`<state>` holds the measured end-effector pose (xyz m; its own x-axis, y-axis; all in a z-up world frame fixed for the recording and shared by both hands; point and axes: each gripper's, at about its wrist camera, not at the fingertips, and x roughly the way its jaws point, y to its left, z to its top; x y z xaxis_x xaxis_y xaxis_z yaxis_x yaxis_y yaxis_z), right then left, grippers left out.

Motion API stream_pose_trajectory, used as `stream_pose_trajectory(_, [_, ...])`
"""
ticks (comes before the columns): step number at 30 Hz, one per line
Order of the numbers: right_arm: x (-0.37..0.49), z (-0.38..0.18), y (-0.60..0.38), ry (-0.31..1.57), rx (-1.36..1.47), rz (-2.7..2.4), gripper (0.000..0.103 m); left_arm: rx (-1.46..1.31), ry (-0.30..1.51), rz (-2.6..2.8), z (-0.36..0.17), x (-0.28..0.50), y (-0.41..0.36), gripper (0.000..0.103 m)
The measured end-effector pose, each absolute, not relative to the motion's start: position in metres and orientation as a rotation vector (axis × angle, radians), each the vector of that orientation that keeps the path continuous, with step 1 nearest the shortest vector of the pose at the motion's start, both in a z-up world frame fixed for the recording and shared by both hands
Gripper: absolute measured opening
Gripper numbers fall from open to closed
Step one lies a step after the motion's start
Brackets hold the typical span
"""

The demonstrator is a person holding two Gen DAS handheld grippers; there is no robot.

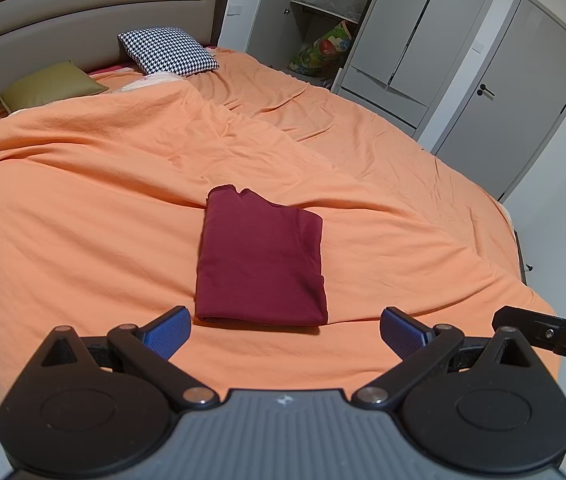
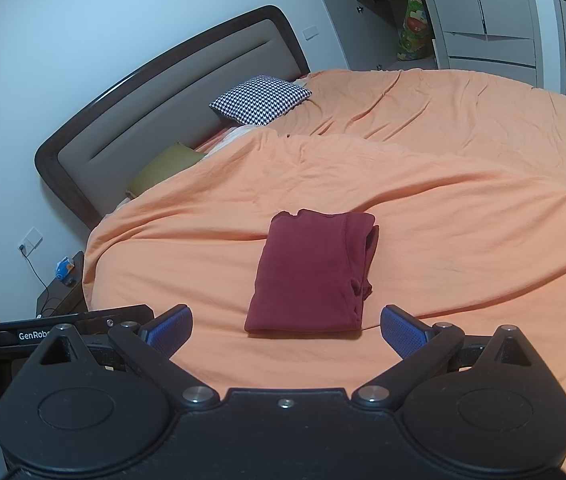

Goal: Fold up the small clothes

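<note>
A dark red garment (image 1: 261,258) lies folded into a neat rectangle on the orange bedspread (image 1: 83,208); it also shows in the right wrist view (image 2: 311,276), with stacked folded edges on its right side. My left gripper (image 1: 285,330) is open and empty, held just short of the garment's near edge. My right gripper (image 2: 286,330) is open and empty too, just short of the same edge. Both stand apart from the cloth. Part of the right gripper (image 1: 555,338) shows at the right edge of the left wrist view, and the left gripper (image 2: 43,334) at the left of the right wrist view.
A houndstooth pillow (image 1: 169,50) and an olive pillow (image 1: 51,86) lie by the headboard (image 1: 83,12). A wardrobe (image 1: 403,32) and a door (image 1: 523,92) stand beyond the bed. A nightstand (image 2: 63,296) sits to the left of the bed.
</note>
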<state>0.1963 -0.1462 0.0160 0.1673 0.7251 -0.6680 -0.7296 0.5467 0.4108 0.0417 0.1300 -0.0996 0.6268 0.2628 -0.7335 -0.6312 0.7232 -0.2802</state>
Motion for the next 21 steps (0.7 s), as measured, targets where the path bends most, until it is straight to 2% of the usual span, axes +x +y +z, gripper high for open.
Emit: stream_pose_trajectory(21, [0.1962, 0.0157, -0.1466, 0.948, -0.005, 1.034, 0.100, -0.563, 0.722, 0.535, -0.0996, 0.0416, 0.1282, 0.103])
